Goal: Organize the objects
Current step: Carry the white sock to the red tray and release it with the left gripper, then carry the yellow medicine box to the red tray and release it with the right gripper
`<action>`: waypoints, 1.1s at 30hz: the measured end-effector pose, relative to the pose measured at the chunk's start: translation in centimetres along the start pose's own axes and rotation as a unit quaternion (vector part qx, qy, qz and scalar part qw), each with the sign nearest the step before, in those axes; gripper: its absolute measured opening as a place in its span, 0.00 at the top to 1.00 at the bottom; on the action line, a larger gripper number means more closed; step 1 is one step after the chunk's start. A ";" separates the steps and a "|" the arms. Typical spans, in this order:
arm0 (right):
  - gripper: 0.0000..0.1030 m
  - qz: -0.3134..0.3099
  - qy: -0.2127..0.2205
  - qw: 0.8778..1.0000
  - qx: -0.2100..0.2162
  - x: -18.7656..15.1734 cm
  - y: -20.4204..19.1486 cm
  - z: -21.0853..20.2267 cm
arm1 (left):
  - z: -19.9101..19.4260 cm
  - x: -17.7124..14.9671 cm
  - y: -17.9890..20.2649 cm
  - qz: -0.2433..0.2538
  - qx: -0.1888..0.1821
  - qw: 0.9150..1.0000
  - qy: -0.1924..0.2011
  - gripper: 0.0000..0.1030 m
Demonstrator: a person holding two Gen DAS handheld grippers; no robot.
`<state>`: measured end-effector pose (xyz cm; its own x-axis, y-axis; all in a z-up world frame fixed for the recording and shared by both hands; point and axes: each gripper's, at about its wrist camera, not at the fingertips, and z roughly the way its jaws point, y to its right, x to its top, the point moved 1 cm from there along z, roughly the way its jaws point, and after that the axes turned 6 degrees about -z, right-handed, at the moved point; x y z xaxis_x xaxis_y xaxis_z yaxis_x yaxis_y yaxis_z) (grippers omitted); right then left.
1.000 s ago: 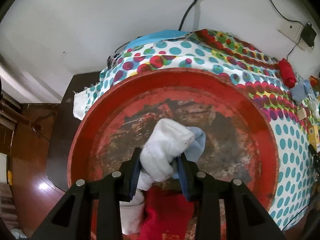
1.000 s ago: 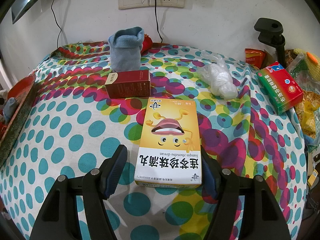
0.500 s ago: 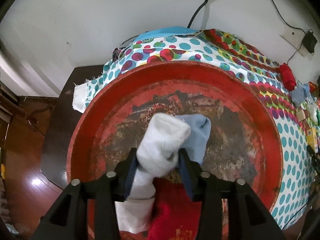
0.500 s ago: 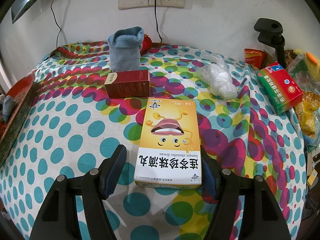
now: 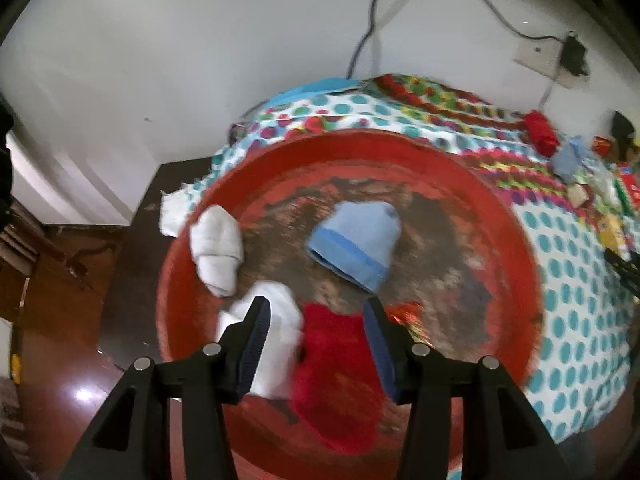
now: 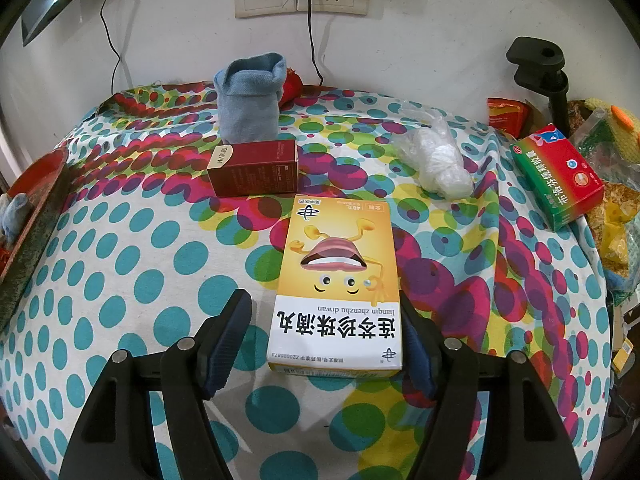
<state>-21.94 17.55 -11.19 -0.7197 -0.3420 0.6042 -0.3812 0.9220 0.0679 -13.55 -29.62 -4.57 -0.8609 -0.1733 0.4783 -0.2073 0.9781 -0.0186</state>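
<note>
In the left wrist view my left gripper [image 5: 316, 320] is open and empty above a worn red round tray [image 5: 516, 248]. In the tray lie a rolled white sock [image 5: 216, 248] at the left rim, a light blue sock [image 5: 356, 244] in the middle, another white sock [image 5: 276, 340] and a red sock [image 5: 340, 372] under the fingers. In the right wrist view my right gripper [image 6: 324, 320] is open around the near end of a yellow medicine box [image 6: 340, 280] lying flat on the dotted cloth [image 6: 120, 260].
A dark red box [image 6: 254, 168], an upright blue sock [image 6: 250, 96] and a red sock [image 6: 292, 84] stand behind the yellow box. A clear plastic bag [image 6: 438, 160] and a green-red box [image 6: 560, 176] lie right. The tray's edge [image 6: 32, 216] shows far left.
My left gripper opened and let go of the white sock, which now lies at the tray's left rim. The gripper drew back and up. The right gripper has not moved.
</note>
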 end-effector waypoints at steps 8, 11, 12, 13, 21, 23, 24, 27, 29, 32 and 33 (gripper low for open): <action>0.39 -0.002 0.002 1.000 0.004 -0.1 0.2 -0.1 | -0.6 -3.8 2.7 0.032 -0.016 0.999 0.007 0.52; 0.48 -0.013 0.005 1.000 0.009 -0.2 0.2 -0.3 | -0.5 -5.0 3.1 0.036 -0.019 0.999 0.012 0.52; 0.49 -0.016 0.006 1.000 0.009 -0.1 0.1 -0.3 | -0.4 -5.3 3.2 0.042 -0.012 0.999 0.014 0.52; 0.49 -0.018 0.006 1.000 0.006 -0.2 0.2 -0.4 | -0.5 -5.6 3.4 0.049 -0.004 0.999 0.015 0.52; 0.49 0.002 -0.005 1.000 -0.015 0.1 -0.2 -0.4 | -1.3 -6.3 3.3 0.061 -0.017 0.997 0.033 0.52; 0.49 0.003 -0.011 1.000 -0.024 0.3 -0.4 -0.5 | -1.5 -6.4 3.2 0.061 -0.021 0.997 0.032 0.52; 0.50 0.002 -0.013 1.000 -0.027 0.4 -0.6 -0.5 | -1.6 -6.4 3.2 0.061 -0.021 0.997 0.035 0.52; 0.50 0.002 -0.017 0.999 -0.035 0.4 -1.1 -0.8 | -2.0 -6.5 3.2 0.061 -0.025 0.997 0.038 0.52; 0.50 0.000 -0.017 0.999 -0.037 0.4 -1.6 -1.0 | -2.5 -6.5 3.2 0.061 -0.029 0.997 0.043 0.52; 0.50 -0.008 -0.016 0.999 -0.037 0.6 -2.8 -1.4 | -3.1 -6.6 3.4 0.069 -0.027 0.996 0.050 0.52; 0.50 -0.010 -0.014 0.999 -0.033 0.7 -3.2 -1.7 | -3.3 -6.6 3.4 0.071 -0.027 0.996 0.052 0.52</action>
<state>-20.22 14.65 -9.69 -0.7285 -0.3649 0.5798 -0.3576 0.9244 0.1326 -7.05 -24.81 -4.91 -0.8260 -0.0229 0.5632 -0.0598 0.9971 -0.0471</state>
